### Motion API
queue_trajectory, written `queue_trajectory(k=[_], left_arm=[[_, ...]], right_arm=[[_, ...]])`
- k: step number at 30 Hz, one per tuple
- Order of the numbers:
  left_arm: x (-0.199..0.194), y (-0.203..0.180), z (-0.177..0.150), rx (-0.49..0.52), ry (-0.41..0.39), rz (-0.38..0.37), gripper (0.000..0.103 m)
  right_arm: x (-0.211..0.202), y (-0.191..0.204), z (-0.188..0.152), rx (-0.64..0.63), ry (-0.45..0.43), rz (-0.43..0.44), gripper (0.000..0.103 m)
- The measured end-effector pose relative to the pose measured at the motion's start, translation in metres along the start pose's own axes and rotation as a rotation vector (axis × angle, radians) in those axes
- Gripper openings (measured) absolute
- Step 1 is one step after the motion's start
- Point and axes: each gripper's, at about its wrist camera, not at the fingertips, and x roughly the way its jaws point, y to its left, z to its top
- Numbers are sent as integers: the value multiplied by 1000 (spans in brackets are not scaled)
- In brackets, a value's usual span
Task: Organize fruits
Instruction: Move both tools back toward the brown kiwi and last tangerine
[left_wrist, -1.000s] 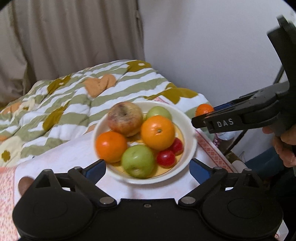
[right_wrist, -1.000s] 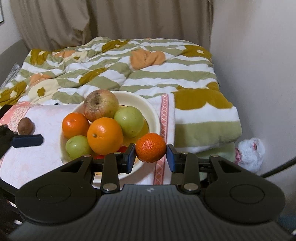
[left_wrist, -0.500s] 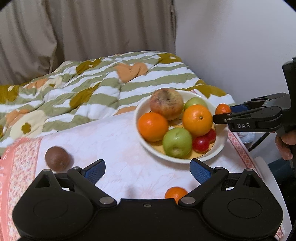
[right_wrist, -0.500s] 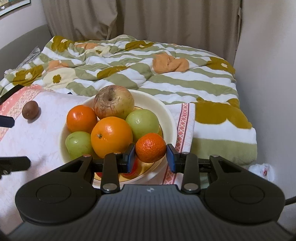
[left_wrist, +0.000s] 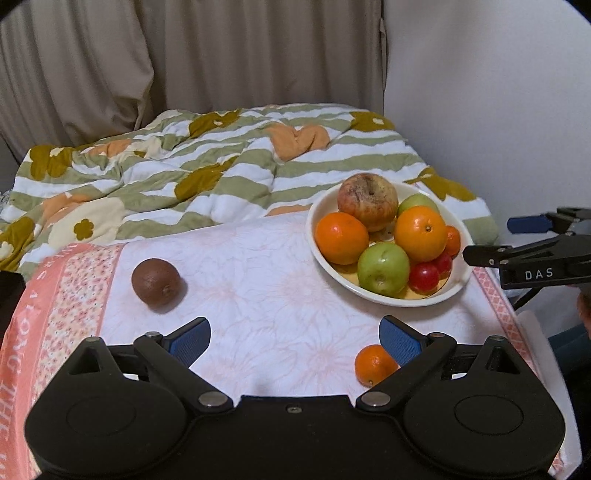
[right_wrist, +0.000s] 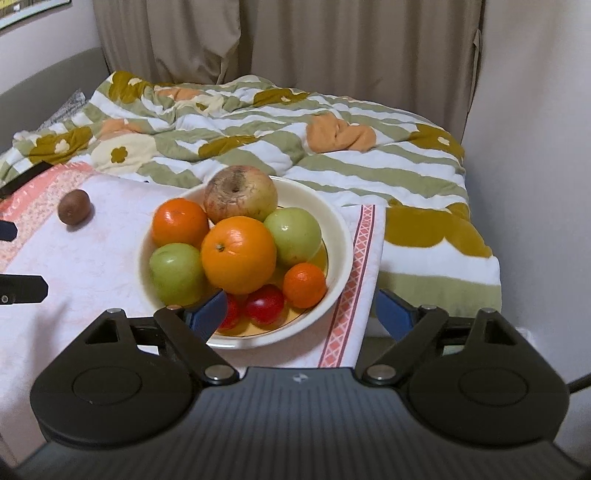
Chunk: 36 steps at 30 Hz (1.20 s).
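Note:
A cream bowl (right_wrist: 341, 236) holds a blotchy apple (right_wrist: 240, 192), oranges, green apples, red tomatoes and a small mandarin (right_wrist: 304, 285) at its right side. The bowl also shows in the left wrist view (left_wrist: 458, 286). My right gripper (right_wrist: 301, 317) is open and empty just in front of the bowl. My left gripper (left_wrist: 295, 338) is open and empty above the cloth. A second small mandarin (left_wrist: 375, 364) lies on the cloth by its right finger. A brown kiwi (left_wrist: 156, 282) lies to the left; it also shows in the right wrist view (right_wrist: 74, 206).
The fruit sits on a white floral cloth with pink borders (left_wrist: 258, 280) over a small table. A striped green and white quilt (left_wrist: 207, 166) lies behind it. A wall is at the right, curtains at the back.
My right gripper opened and let the small mandarin go into the bowl. My left gripper drew back and swung left, bringing the kiwi and the loose mandarin into view.

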Motion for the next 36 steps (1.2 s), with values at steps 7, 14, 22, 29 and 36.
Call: queue_trajectory(k=[7,14,22,29,36], left_arm=[[-34,18,-5,-71,-60,10,100],[-67,45,-10,-71,-126,83,100],[-86,103,-10,-103,-188,54,100],[-79,151,-1,-36,-182,-5,100],[-49,189,10,49,-146,-90,100]], right_arm=[[-33,17,3,4,-19,3,103],[-70,39,10,26,-34,-12,103],[-99,87,13,76,-46,-54,103],[-98,128,12,186,1,-126,103],[-78,170,2,266,78,-191,103]])
